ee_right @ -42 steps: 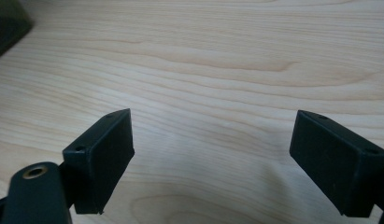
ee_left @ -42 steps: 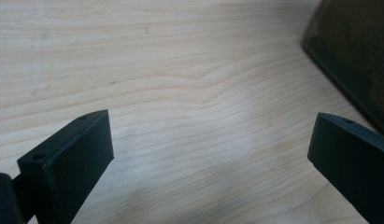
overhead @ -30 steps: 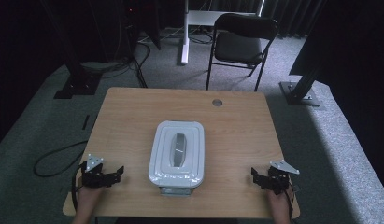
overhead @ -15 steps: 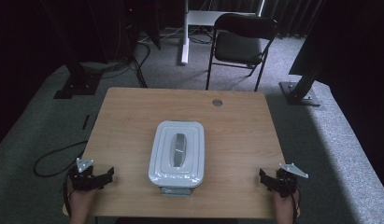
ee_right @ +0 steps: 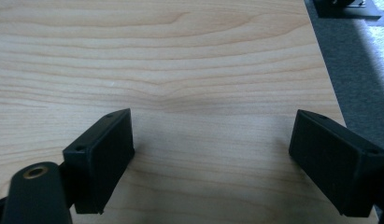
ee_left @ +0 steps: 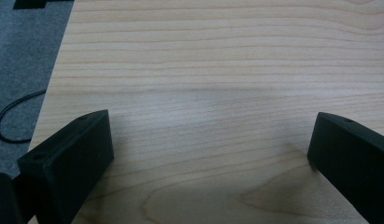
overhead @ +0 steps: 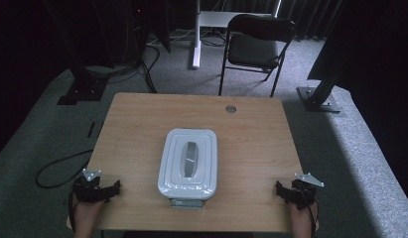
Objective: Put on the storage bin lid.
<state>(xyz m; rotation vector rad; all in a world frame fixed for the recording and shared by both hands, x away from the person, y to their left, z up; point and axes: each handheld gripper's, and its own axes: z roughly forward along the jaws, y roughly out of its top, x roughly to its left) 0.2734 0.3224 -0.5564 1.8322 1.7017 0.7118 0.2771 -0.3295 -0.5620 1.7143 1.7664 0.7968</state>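
High view: wooden table (overhead: 142,129) carrying a white lidded container (overhead: 188,162) at its centre, near the front edge. Left gripper (overhead: 112,189) at the near-left corner and right gripper (overhead: 282,190) at the near-right corner, both well apart from the container, jaws spread wide, holding nothing.

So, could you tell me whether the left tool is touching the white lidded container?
Apart. The high view shows the left tool near the table's front left corner, with bare wood between it and the white lidded container.
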